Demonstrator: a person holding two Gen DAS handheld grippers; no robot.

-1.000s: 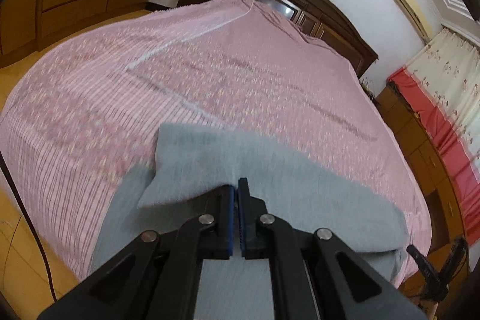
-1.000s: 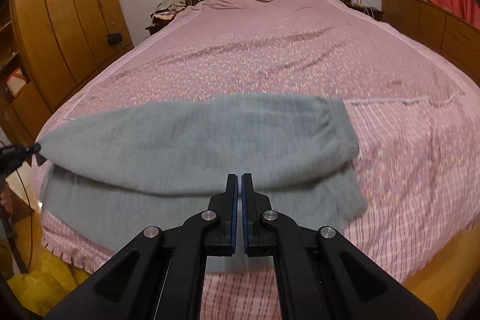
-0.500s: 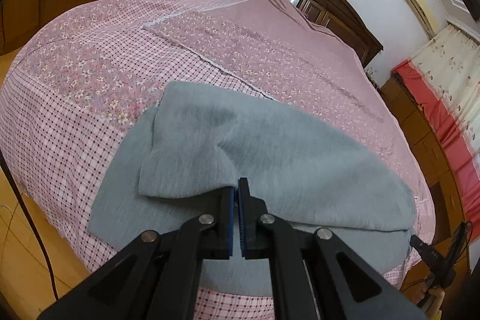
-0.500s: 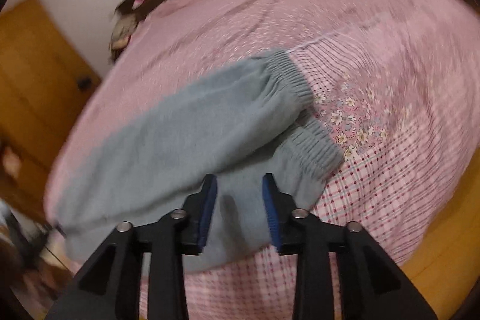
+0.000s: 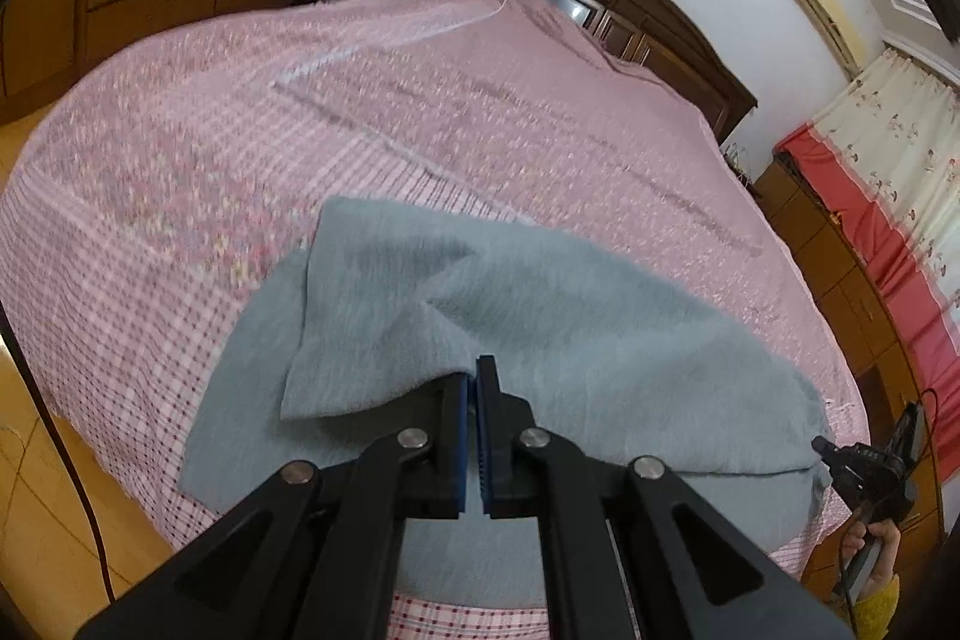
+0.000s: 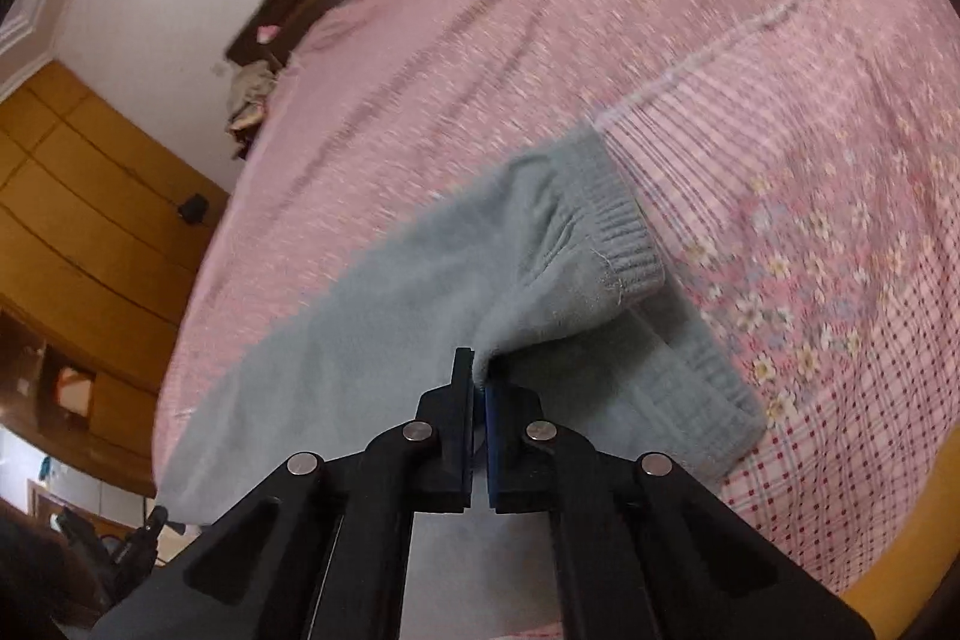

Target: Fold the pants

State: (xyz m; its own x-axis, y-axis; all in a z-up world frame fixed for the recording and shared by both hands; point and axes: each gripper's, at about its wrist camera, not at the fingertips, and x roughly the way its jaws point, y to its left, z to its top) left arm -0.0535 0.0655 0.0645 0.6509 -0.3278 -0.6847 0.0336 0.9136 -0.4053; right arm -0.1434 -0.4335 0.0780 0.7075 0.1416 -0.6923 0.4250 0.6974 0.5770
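Observation:
Grey pants (image 5: pixel 570 328) lie across the near end of a pink bedspread (image 5: pixel 420 100), one leg resting over the other. My left gripper (image 5: pixel 474 376) is shut on the edge of the upper leg near its cuff end, and the cloth rises into a small peak there. My right gripper (image 6: pixel 477 370) is shut on the upper layer's edge just below the ribbed waistband (image 6: pixel 624 232). The lower layer's waistband (image 6: pixel 708 388) lies flat to the right. The right gripper (image 5: pixel 864 466) also shows at the far edge of the left wrist view, held by a hand (image 5: pixel 870 544).
A dark wooden headboard (image 5: pixel 630 10) closes the far end of the bed. Wooden wardrobes (image 6: pixel 90 220) line one side and a low cabinet with red and white curtains (image 5: pixel 888 196) the other. The floor (image 5: pixel 36 520) drops off at the bed's near edge.
The right gripper opened, rolled and slid toward the waistband, then shut on the upper layer's edge. The left gripper stayed shut on the leg end and hardly moved.

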